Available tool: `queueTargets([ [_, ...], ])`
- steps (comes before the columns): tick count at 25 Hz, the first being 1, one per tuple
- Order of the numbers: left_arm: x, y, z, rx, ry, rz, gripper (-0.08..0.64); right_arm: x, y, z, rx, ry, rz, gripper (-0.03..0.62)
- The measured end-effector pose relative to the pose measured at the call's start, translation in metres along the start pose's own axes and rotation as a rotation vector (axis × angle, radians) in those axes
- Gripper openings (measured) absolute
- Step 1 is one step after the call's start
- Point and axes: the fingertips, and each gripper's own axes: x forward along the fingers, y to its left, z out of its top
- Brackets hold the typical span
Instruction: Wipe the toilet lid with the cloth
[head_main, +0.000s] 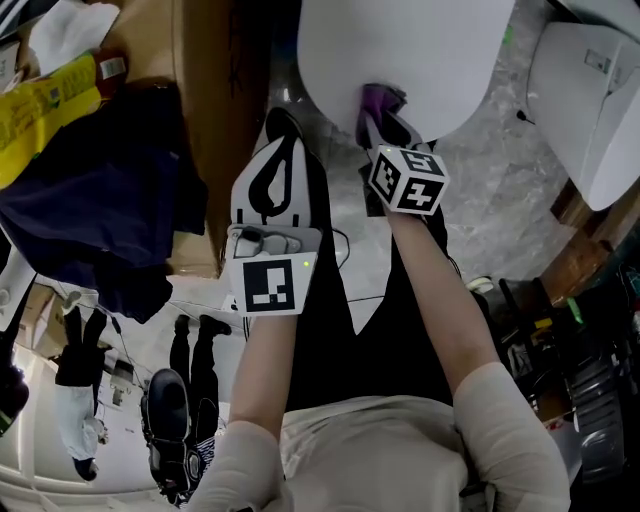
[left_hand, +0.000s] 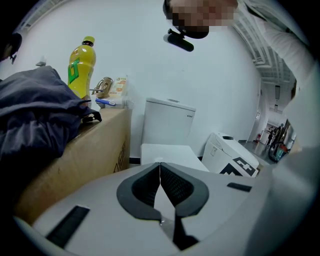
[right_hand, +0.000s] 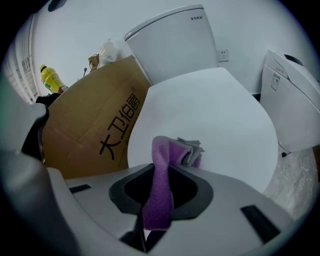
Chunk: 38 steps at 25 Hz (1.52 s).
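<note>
The white toilet lid (head_main: 400, 55) is closed and fills the top middle of the head view; in the right gripper view the lid (right_hand: 210, 115) spreads out just ahead of the jaws. My right gripper (head_main: 378, 120) is shut on a purple cloth (head_main: 375, 102) at the lid's near edge. The cloth (right_hand: 162, 180) runs up between the jaws and bunches in a grey-edged wad at their tips. My left gripper (head_main: 275, 140) hangs to the left of the toilet, shut with nothing in it; its jaws (left_hand: 160, 175) meet at the tips.
A brown cardboard box (head_main: 215, 100) stands left of the toilet, with a dark jacket (head_main: 90, 210) and a yellow bottle (left_hand: 82, 67) on top. The cistern (right_hand: 172, 42) rises behind the lid. A second white toilet (head_main: 590, 100) stands to the right. Clutter lies at the lower right.
</note>
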Motion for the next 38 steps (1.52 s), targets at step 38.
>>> queueTargets([
  [38,0.009,0.018,0.039,-0.016,-0.082,0.03,0.015,-0.078,0.1,0.133,-0.258,-0.418,0.209,0.089],
])
